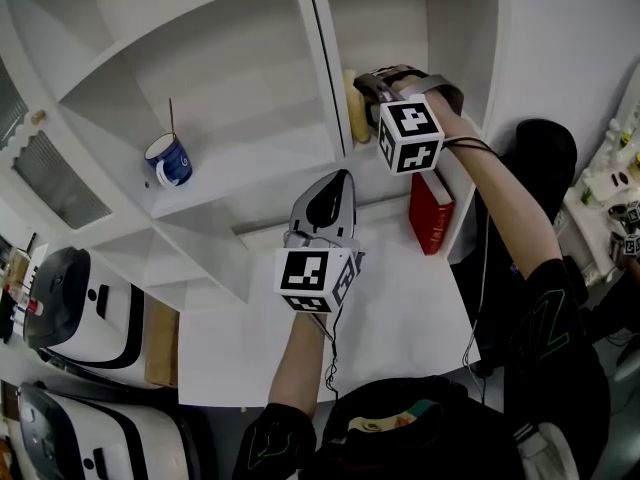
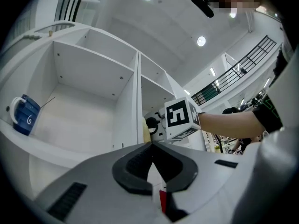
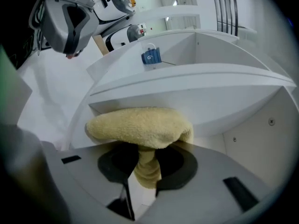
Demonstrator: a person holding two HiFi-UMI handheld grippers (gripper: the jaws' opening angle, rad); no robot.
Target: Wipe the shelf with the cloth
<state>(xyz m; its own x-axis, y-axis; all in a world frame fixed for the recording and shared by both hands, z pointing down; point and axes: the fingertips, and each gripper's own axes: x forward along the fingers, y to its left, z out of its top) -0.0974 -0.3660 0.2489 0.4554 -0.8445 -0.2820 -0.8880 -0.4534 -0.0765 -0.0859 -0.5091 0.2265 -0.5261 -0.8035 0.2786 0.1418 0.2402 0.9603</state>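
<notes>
The right gripper's (image 3: pixel 147 164) jaws are clamped on a fold of the yellow cloth (image 3: pixel 140 125), which bunches out in a thick, nubby pad over the tips. The left gripper's (image 2: pixel 152 146) jaws are pressed together tip to tip with nothing between them.

The white shelf (image 1: pixel 240 168) fills the upper part of the head view, with a wide compartment on the left and a narrow one on the right. The right gripper (image 1: pixel 375 88) reaches into the narrow compartment, and the cloth (image 1: pixel 351 103) sits against the upright divider on that compartment's left side. The left gripper (image 1: pixel 340 178) hangs lower, over the white table (image 1: pixel 400 298), apart from the shelf boards.

A red book (image 1: pixel 430 213) stands upright in the compartment below the right gripper; no print on it can be read. A blue mug (image 1: pixel 170 160) stands in the wide compartment, well apart from the cloth, and bears a white curled mark like a "G".
</notes>
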